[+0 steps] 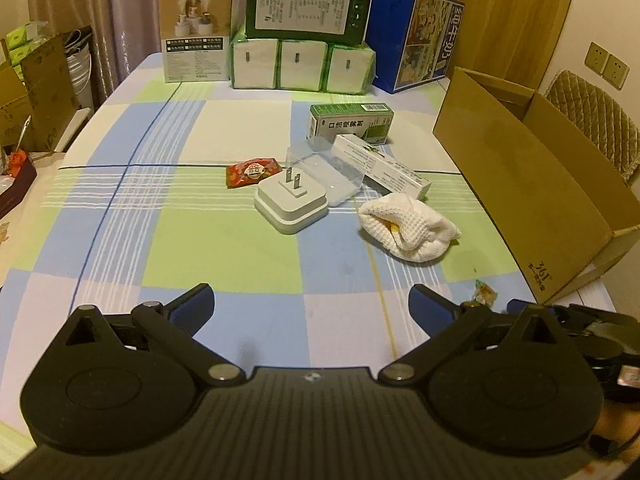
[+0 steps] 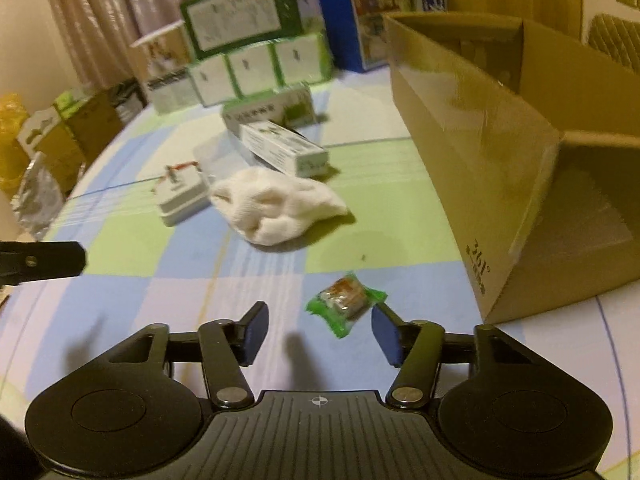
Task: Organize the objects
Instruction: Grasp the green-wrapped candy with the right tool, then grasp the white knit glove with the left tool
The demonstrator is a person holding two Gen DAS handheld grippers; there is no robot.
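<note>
"361°" printed on brown cardboard box (image 1: 560,216), near lower corner. "口洁喷雾剂" on green-white carton (image 1: 351,123). "纯牛奶" down side of blue milk carton (image 1: 412,36). "100" maybe on red snack packet (image 1: 252,171), blurry. Other print unreadable.

A table (image 1: 120,200) under a checked green, blue and white cloth filled the room; pinkish curtains (image 1: 100,0) hung behind it, a wooden door (image 1: 512,12) stood beside cream wall sockets (image 1: 606,65), all in warm dim light
</note>
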